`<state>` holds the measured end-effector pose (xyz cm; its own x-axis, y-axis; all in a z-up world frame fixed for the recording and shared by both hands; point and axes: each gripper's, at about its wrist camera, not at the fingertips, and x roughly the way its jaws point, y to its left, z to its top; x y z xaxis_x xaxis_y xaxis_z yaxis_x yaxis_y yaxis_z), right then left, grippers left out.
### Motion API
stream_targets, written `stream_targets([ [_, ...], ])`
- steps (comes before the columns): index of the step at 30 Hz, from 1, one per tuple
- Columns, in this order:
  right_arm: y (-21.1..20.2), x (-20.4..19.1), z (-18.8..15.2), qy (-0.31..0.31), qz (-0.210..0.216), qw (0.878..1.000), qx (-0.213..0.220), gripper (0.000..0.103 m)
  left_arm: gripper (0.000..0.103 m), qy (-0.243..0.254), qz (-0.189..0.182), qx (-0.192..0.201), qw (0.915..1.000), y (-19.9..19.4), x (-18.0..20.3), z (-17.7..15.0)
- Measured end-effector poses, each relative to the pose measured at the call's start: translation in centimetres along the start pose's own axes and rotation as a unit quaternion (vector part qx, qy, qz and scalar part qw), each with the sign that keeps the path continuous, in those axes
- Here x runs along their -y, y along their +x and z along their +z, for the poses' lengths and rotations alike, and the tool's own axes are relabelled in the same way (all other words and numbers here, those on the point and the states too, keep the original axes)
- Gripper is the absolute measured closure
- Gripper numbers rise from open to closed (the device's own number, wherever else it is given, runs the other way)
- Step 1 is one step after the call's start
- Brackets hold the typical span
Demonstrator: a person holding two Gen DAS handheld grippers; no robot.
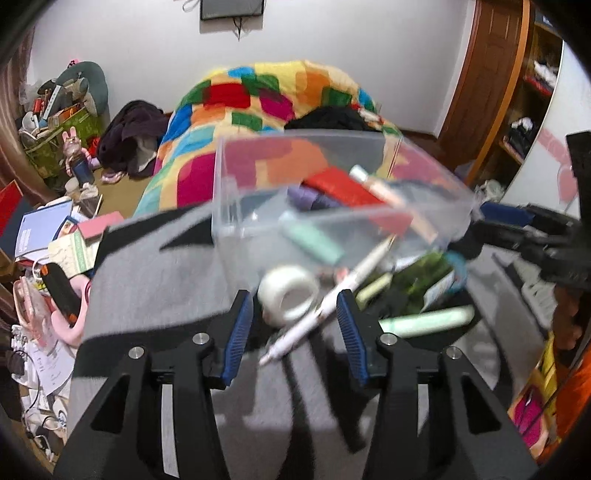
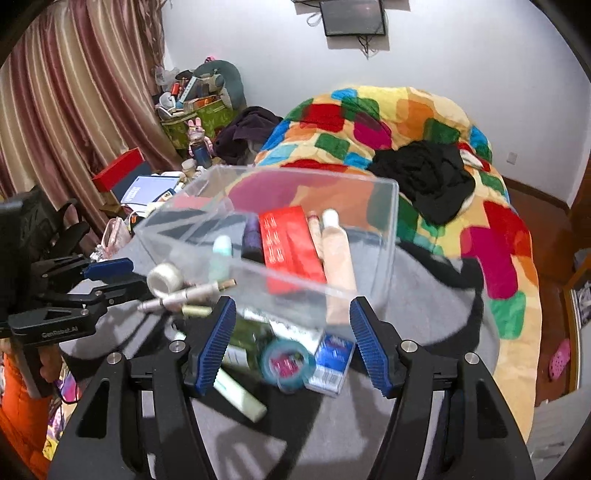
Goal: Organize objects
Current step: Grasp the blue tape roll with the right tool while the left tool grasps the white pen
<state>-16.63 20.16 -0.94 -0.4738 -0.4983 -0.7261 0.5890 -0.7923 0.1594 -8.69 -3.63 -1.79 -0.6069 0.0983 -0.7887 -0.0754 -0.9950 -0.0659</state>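
Grey felt (image 1: 155, 288) covers the work surface, a patchwork quilt (image 1: 258, 96) behind. Left wrist view: my left gripper (image 1: 293, 295) stands spread and empty; the tape roll (image 1: 288, 295) lies between its tips, the white pen (image 1: 332, 306) slanting across toward the right finger. Right wrist view: my right gripper (image 2: 293, 306) is spread, holding nothing, the clear box (image 2: 384, 236) just ahead, a teal tape ring (image 2: 286, 363) between its fingers.

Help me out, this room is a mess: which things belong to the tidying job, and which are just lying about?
Job: clear box, tape roll, pen, green tube, red packet.
Lying about: quilt, black garment, curtain, wall screen.
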Motion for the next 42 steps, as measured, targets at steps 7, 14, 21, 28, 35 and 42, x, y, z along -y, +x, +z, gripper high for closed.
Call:
stream_targets([
  [7,1.2,0.8,-3.0,-0.001,-0.009,0.999,-0.031,0.042,0.05,-0.004,-0.026,-0.058,0.998,3.0,-0.5,-2.1],
  [14,3.2,-0.9,-4.1,-0.05,-0.019,0.997,-0.052,0.043,0.062,0.017,-0.008,-0.055,0.9983,3.0,0.7,-2.1],
  [21,3.6,-1.2,-4.5,-0.061,-0.02,0.997,-0.051,0.066,0.081,0.033,0.005,-0.04,0.9986,1.6,1.5,-3.7],
  [28,2.6,-0.6,-4.9,-0.048,-0.022,0.998,-0.036,0.066,0.088,0.064,-0.016,-0.046,0.9967,-0.7,3.3,-5.9],
  [35,0.6,-0.5,-5.4,-0.043,-0.025,0.999,-0.016,0.066,0.088,0.078,-0.015,-0.028,0.9965,-2.3,4.3,-5.7],
  [42,-2.3,-0.2,-4.8,-0.017,0.011,1.0,0.018,0.066,0.087,0.079,-0.043,0.017,0.9958,-3.5,5.8,-3.1],
])
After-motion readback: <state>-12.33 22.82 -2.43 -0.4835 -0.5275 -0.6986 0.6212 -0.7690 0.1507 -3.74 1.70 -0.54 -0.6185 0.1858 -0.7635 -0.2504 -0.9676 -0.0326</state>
